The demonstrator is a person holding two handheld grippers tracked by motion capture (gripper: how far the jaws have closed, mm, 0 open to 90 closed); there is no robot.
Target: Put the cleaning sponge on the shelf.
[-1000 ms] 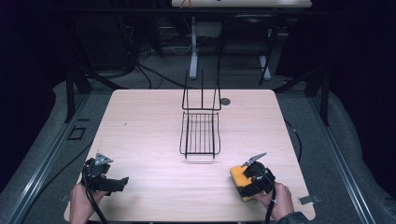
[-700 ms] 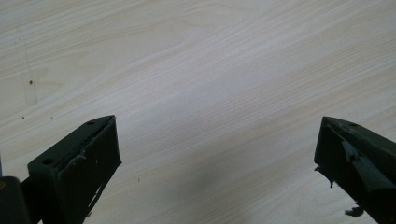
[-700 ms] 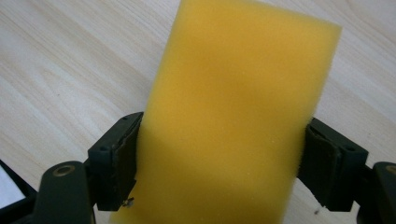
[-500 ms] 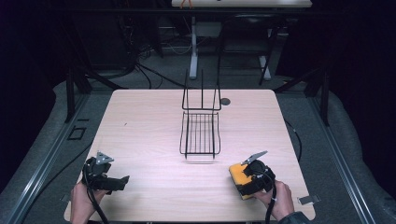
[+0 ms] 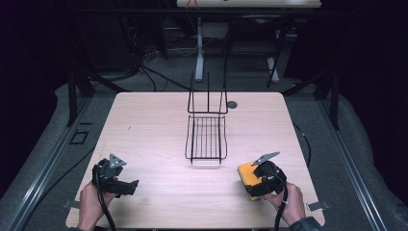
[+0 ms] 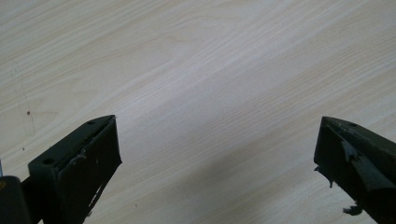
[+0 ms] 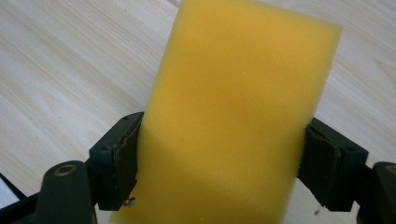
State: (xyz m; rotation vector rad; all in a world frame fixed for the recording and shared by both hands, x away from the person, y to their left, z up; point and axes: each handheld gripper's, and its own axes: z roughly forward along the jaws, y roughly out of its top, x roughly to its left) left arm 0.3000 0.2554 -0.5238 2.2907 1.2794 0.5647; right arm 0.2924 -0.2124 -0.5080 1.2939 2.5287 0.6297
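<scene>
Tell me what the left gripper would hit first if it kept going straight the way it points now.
Most likely the bare table: the left gripper, jaws open and empty, looks down on plain wood, though its slant is hard to judge.

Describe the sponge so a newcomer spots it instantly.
On the light wooden table, look at the near right corner, right of the black wire rack. The right tongs clamp a yellow foam sponge there: the only brightly coloured thing on the table.

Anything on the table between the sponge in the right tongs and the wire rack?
Nothing visible. The right tongs are shut on the yellow sponge near the table's front right; the bare wood between it and the wire rack at centre holds nothing. The left tongs sit far off at front left.
</scene>
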